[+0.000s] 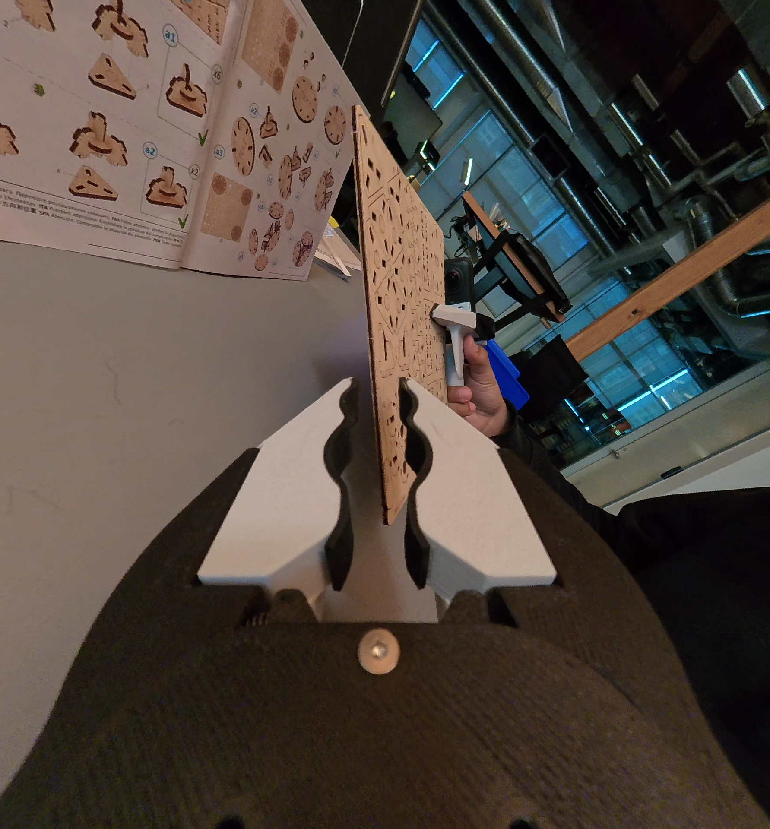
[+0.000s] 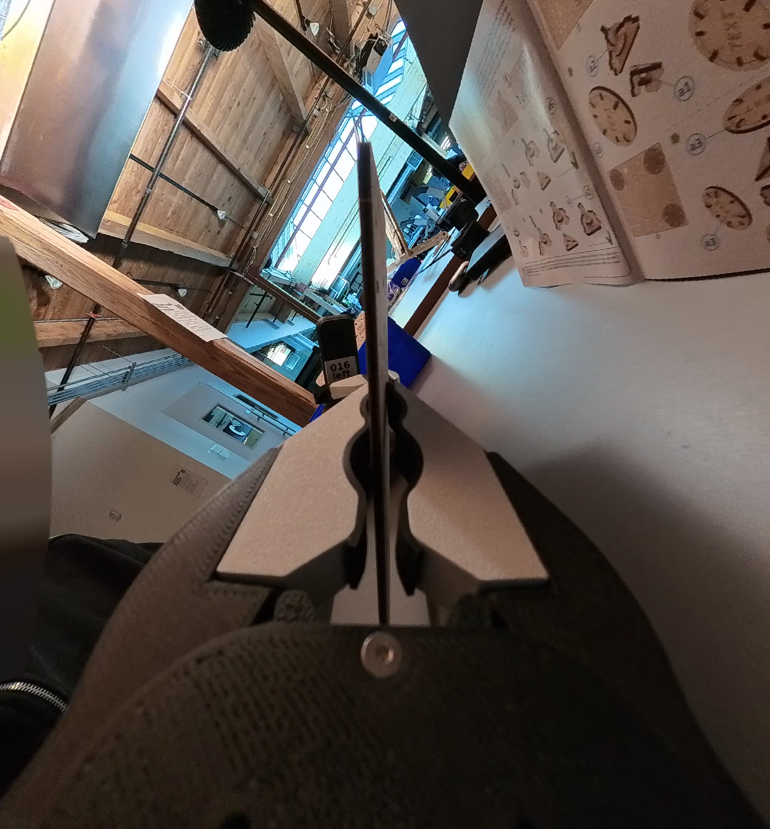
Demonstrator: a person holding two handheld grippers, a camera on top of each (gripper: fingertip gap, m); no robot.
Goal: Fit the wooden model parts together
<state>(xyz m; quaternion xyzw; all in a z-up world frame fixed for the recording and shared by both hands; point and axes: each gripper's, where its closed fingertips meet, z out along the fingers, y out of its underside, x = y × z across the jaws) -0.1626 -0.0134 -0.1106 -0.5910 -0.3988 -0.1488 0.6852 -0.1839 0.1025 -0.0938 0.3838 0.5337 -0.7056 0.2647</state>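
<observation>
A thin laser-cut wooden sheet [image 1: 401,251] stands on edge in the air above the grey table [image 1: 149,359]. My left gripper [image 1: 378,386] is open around its near edge. A gap shows between the left pad [image 1: 345,430] and the sheet, and the right pad [image 1: 412,430] lies close against it. My right gripper [image 1: 439,314] pinches the sheet's far edge, with a hand [image 1: 481,394] on its handle. In the right wrist view my right gripper [image 2: 377,394] is shut on the sheet [image 2: 369,269], seen edge-on. One finger [image 2: 345,388] of the left gripper shows just beyond it.
An open instruction booklet [image 1: 105,134] with assembly drawings lies on the table; it also shows in the right wrist view [image 2: 643,134]. A blue bin [image 1: 506,372] sits behind the sheet [image 2: 407,354]. Wooden beams, pipes and windows fill the background. The left gripper's tips are roughly 12 cm from the right gripper's.
</observation>
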